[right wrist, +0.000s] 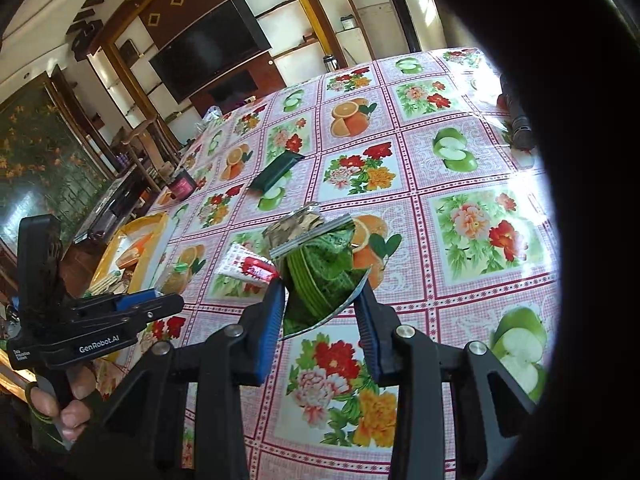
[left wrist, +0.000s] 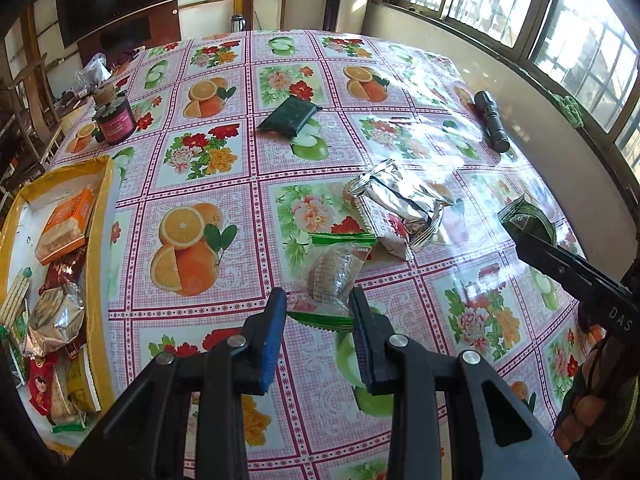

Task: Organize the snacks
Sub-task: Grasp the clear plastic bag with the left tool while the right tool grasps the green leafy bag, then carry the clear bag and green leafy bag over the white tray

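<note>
My left gripper (left wrist: 318, 304) is open, its jaws on either side of a clear, green-edged snack packet (left wrist: 334, 276) that lies on the table. My right gripper (right wrist: 320, 298) is shut on a green snack packet (right wrist: 320, 268) and holds it above the table; it also shows at the right of the left wrist view (left wrist: 528, 220). A silver foil packet (left wrist: 400, 200) and a red-and-white packet (left wrist: 390, 236) lie beyond. A yellow-rimmed box (left wrist: 98, 240) at the left holds several snacks.
A dark green wallet-like pouch (left wrist: 288, 116), a black flashlight (left wrist: 492, 120) and a dark jar (left wrist: 114, 120) lie further back on the fruit-patterned tablecloth (left wrist: 224, 184). Windows stand at the right, a TV cabinet at the back left.
</note>
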`<move>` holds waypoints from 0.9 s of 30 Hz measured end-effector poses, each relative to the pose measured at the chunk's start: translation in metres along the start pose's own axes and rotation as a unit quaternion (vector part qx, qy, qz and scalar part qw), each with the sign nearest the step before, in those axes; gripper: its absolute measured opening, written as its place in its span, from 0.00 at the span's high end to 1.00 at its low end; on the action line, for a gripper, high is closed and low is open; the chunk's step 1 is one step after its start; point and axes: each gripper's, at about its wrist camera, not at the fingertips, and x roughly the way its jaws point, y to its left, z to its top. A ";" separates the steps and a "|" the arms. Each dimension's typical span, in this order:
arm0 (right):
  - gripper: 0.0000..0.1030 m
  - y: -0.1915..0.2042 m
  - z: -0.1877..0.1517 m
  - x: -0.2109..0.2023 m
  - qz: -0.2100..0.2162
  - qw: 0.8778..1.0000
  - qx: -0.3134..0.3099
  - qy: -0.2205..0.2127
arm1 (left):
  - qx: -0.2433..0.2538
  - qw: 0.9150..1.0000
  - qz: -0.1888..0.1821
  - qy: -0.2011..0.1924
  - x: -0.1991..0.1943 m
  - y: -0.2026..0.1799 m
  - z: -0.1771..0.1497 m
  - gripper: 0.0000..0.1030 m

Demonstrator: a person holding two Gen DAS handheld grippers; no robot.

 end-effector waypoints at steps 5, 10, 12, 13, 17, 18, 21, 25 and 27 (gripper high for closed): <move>0.64 0.017 -0.007 -0.003 0.019 1.000 -0.007 0.000 | -0.005 1.000 0.024 -0.015 -0.015 0.005 -0.006 0.69; 0.64 0.041 -0.011 -0.001 0.042 0.999 -0.024 0.001 | -0.015 0.997 0.062 -0.038 -0.034 0.019 -0.015 0.70; 0.64 0.052 -0.013 0.001 0.049 0.998 -0.031 0.003 | -0.021 0.996 0.079 -0.046 -0.041 0.026 -0.018 0.70; 0.64 0.057 -0.014 0.002 0.052 0.998 -0.035 0.003 | -0.025 0.995 0.085 -0.049 -0.044 0.030 -0.019 0.70; 0.64 0.077 -0.016 0.006 0.067 0.997 -0.047 0.003 | -0.041 0.992 0.106 -0.059 -0.056 0.047 -0.027 0.70; 0.64 0.082 -0.017 0.008 0.069 0.996 -0.051 0.004 | -0.045 0.991 0.111 -0.061 -0.059 0.051 -0.028 0.70; 0.64 0.097 -0.019 0.014 0.079 0.995 -0.060 0.010 | -0.054 0.989 0.120 -0.066 -0.066 0.063 -0.033 0.70; 0.64 0.117 -0.020 0.021 0.095 0.993 -0.070 0.014 | -0.067 0.986 0.134 -0.070 -0.073 0.078 -0.039 0.70; 0.64 0.125 -0.019 0.024 0.106 0.992 -0.070 0.016 | -0.074 0.985 0.140 -0.072 -0.077 0.086 -0.042 0.70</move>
